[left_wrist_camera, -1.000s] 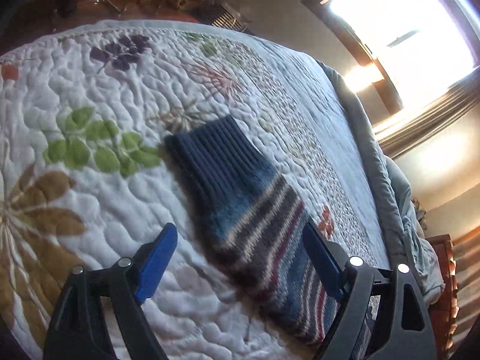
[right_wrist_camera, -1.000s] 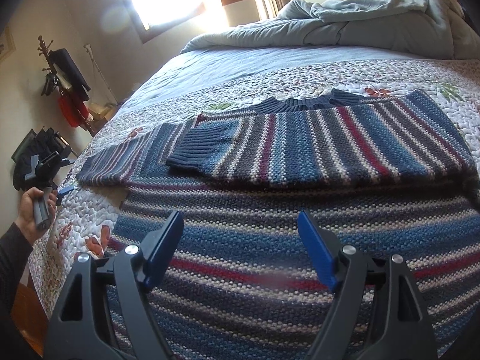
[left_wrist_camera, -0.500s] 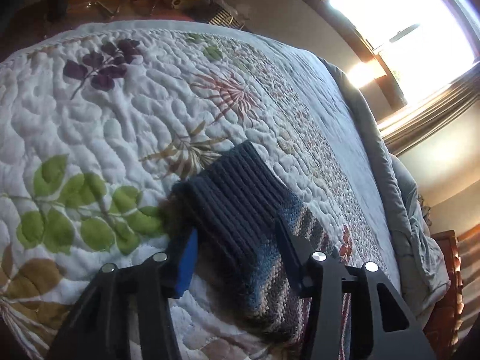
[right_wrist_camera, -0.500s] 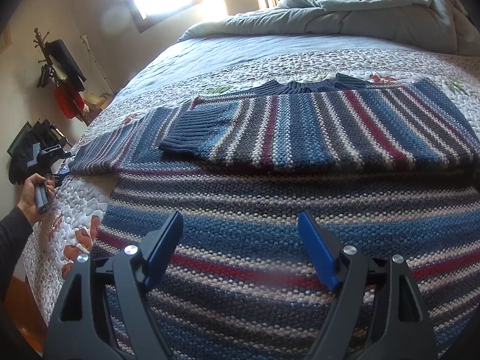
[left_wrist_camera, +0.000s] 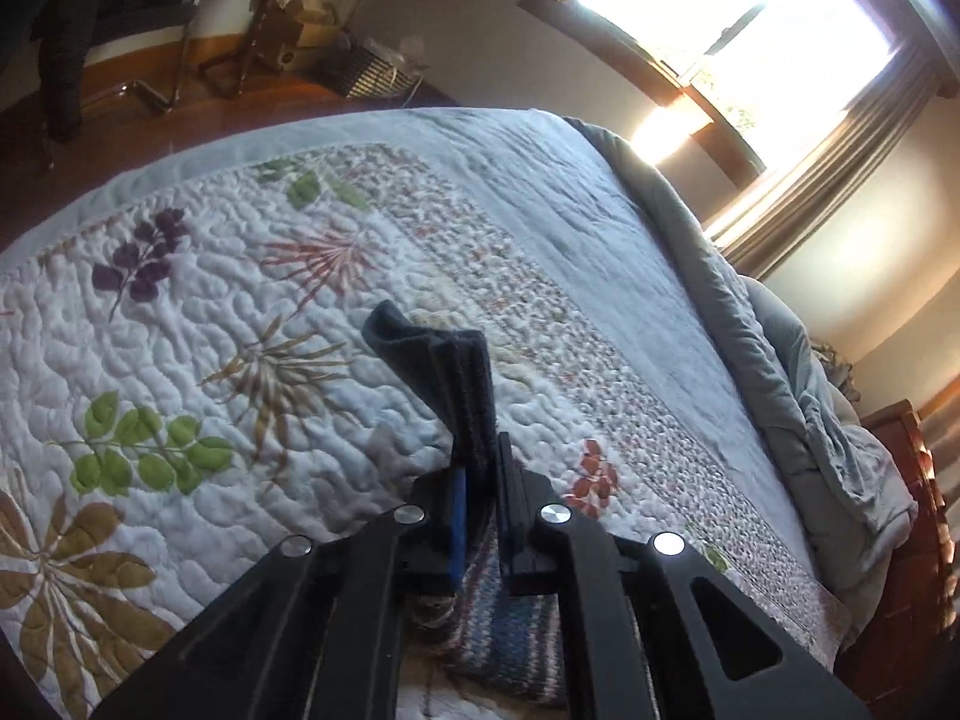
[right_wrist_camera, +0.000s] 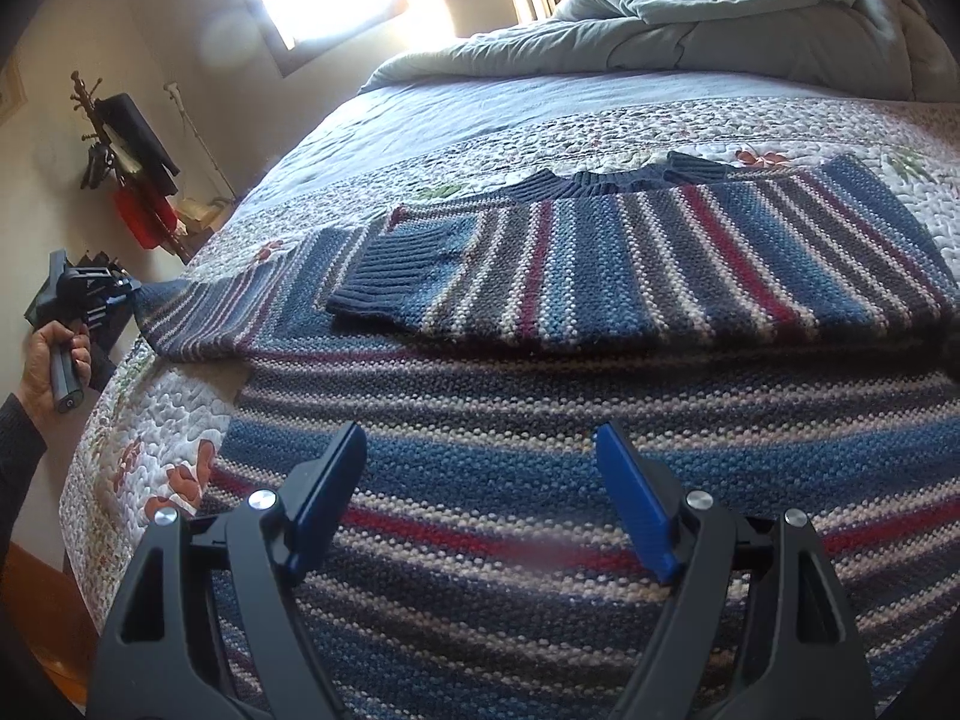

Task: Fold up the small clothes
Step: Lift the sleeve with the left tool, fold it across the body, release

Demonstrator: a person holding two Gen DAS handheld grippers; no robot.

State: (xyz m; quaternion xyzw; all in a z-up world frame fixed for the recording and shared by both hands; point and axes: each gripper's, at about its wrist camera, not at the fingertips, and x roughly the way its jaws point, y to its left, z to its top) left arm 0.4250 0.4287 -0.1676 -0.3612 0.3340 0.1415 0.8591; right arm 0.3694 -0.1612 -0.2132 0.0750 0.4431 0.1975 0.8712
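left gripper [left_wrist_camera: 477, 480] is clamped on the navy ribbed cuff [left_wrist_camera: 444, 378] of the striped sweater's [right_wrist_camera: 570, 420] left sleeve [right_wrist_camera: 252, 300], cuff bunched and poking up past the fingers, sleeve end lifted off the floral quilt [left_wrist_camera: 180, 360]. right gripper [right_wrist_camera: 480, 480] hangs with its jaws wide apart over the sweater's lower body, nothing between them, not touching the knit as far as i can tell. the sweater lies flat on the quilt, neckline toward the crumpled grey duvet [right_wrist_camera: 720, 18], other sleeve [right_wrist_camera: 600, 264] already folded across the chest.

risks from here:
- grip is only on the cuff edge, a small bite of thick knit – it could slip out mid-swing if the sleeve is pulled fast or the weight of the sleeve drags.
- nothing pins the body down, so pulling the sleeve across could drag the whole sweater sideways, or shift the sleeve already folded.
- bunched cuff may land twisted or doubled, leaving a lumpy fold.
- heavy loose knit stretches – lifting too high could pull the shoulder out of line.
- the sweater's left edge sits near the side of the bed, so a tug outward could slide it off.
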